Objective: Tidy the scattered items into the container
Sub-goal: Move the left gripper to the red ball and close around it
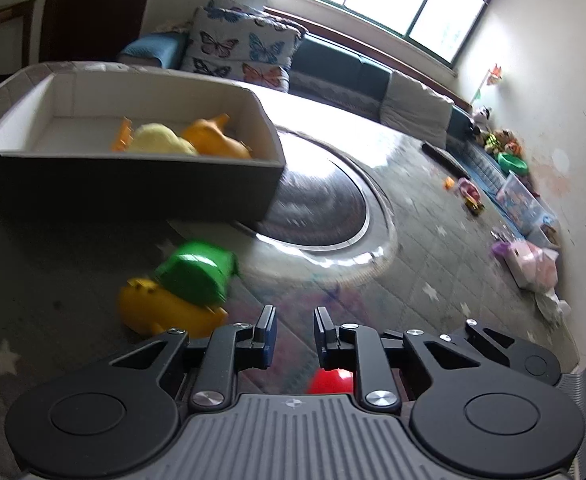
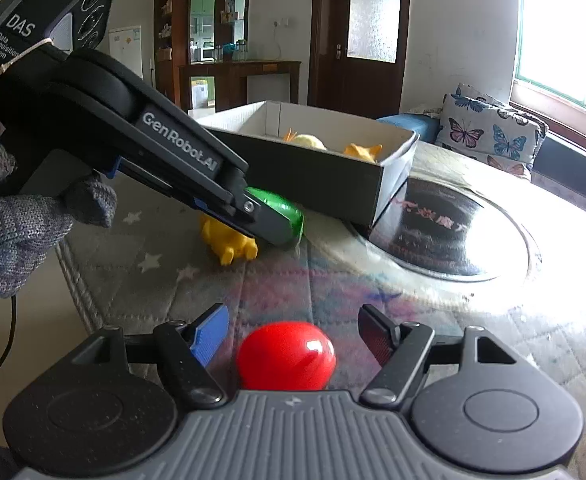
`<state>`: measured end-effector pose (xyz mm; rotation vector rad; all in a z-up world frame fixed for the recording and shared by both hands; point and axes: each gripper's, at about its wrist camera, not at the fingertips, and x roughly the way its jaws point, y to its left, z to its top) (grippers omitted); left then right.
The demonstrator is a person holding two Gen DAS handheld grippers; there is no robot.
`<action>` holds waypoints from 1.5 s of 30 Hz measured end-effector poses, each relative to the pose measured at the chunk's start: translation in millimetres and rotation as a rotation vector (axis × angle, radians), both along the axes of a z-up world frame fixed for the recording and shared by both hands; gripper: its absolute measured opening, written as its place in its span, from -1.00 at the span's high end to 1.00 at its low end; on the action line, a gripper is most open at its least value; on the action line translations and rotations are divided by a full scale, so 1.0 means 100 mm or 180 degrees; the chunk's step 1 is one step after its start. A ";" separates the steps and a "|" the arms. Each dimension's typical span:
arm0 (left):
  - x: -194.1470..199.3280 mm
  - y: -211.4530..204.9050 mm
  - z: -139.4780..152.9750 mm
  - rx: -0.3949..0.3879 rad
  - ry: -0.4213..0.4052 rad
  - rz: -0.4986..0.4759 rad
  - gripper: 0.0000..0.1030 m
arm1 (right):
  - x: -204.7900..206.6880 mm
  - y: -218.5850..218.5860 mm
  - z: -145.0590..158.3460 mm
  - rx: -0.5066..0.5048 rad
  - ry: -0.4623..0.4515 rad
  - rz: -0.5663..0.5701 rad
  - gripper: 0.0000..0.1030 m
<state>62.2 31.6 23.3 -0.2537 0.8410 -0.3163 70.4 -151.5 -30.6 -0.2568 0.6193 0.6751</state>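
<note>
Around: a quilted star-pattern mat (image 2: 141, 280) covers the surface; a shiny round plate (image 1: 325, 204) lies at centre right of the left wrist view, with the box corner resting over its edge. A butterfly cushion (image 1: 241, 48) stands at the upper middle.
In the way: in the right wrist view the left hand-held gripper (image 2: 281, 224) reaches in from the upper left and hides part of the green toy (image 2: 289, 208).
Box: the box (image 1: 133, 184) is dark outside, white inside, at the left of the frame. It holds three visible toys, two orange and one pale yellow.
Loose toys: three. The green toy leans on the yellow toy (image 1: 161, 312), both just in front of the box. One glossy red ball (image 2: 285, 354) lies at the bottom centre.
Left hand-held gripper (image 1: 295, 332): narrow gap, empty, pads to the right of the green toy.
Right hand-held gripper (image 2: 293, 332): wide, the ball between its fingers, not touching.
</note>
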 end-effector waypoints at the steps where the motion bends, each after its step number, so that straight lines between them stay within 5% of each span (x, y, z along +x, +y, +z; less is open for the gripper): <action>1: -0.01 -0.03 -0.02 -0.0003 0.0018 -0.0026 0.54 | -0.01 -0.01 -0.01 0.0001 0.0014 -0.0008 -0.43; 26: -0.24 -0.44 -0.15 0.0278 0.0112 -0.0493 0.46 | -0.23 -0.15 -0.19 0.0083 0.0148 -0.0105 -0.16; 45: -0.14 -0.61 -0.18 0.0600 0.0180 -0.0810 0.11 | -0.21 -0.16 -0.19 0.0070 0.0114 -0.0105 -0.08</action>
